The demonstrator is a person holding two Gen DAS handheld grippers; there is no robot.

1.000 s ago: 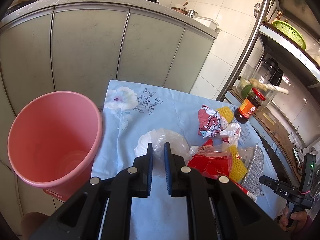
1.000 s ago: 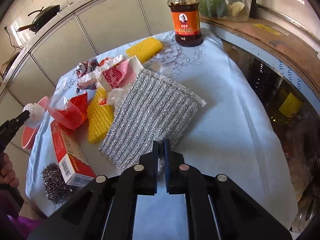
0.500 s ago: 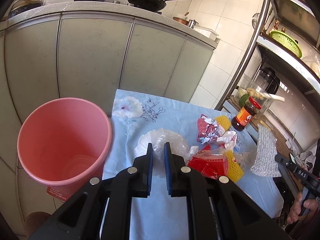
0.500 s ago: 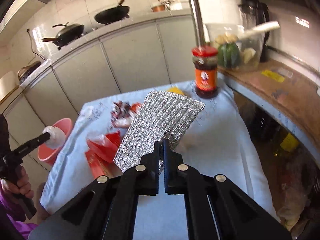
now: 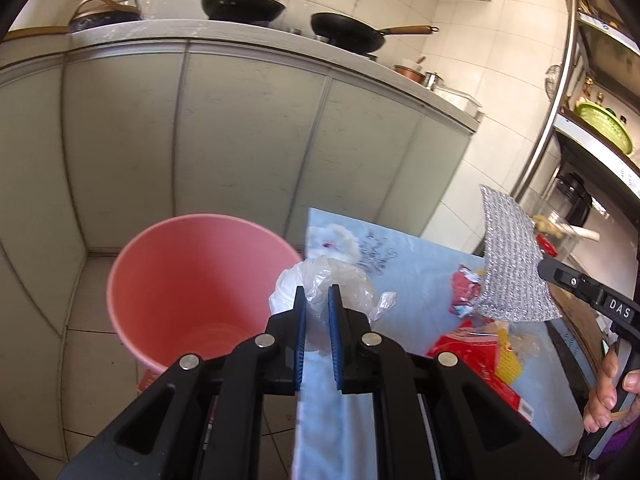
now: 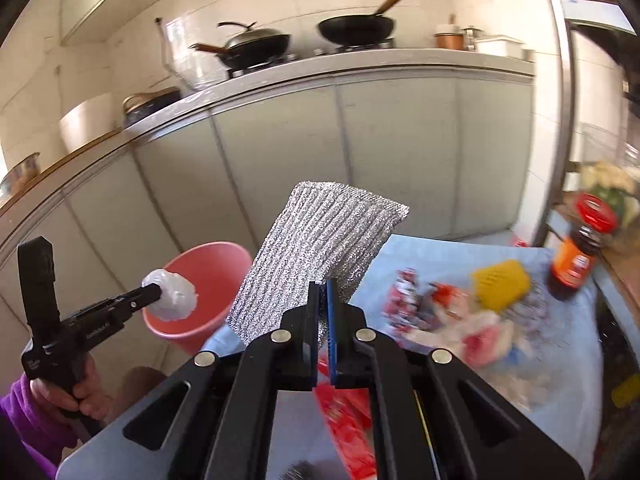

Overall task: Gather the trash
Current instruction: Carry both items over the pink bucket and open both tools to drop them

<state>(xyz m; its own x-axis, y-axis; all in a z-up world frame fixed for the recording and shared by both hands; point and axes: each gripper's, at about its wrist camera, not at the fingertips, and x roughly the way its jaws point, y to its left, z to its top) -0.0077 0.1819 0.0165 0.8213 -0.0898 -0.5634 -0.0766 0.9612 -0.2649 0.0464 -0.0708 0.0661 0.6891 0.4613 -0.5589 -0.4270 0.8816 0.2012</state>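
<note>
Trash in hand on both sides; landmark for all positions was the pink bucket (image 5: 192, 288), standing on the floor against the left edge of the desk (image 5: 420, 264).

Left gripper (image 5: 317, 308): jaws nearly shut, pinching a crumpled clear plastic bag (image 5: 324, 280). The bag hung just right of the bucket's rim, at about rim height, not yet over the mouth. It was a rounded wad with no clear long axis; a loose twisted tail pointed right, away from the bucket.

Right gripper (image 6: 322, 300): jaws fully closed on the lower edge of a silver scouring cloth (image 6: 320, 240). The cloth was lifted clear of the desk, well to the right of the bucket in the left wrist view. Its long axis ran from the gripper up and away, free end uppermost and leaning slightly right; it stood almost flat, stiff enough to hold shape.

Still lying on the desk, right of the bucket: torn red-and-white wrappers (image 6: 412, 300), a yellow foam net (image 6: 500, 284), a red packet (image 6: 344, 404). A sauce jar (image 6: 576, 260) stood farthest from the bucket; probably not trash.

Judged step: carry phase, both pieces in transit toward the bucket. Next move would call for bringing the bag over the bucket mouth before release, then the cloth. Bag film might cling to the pads, so a wide release seemed advisable. The cloth, being broad, would need its free end tipped down into the opening so it does not catch on the rim.
</note>
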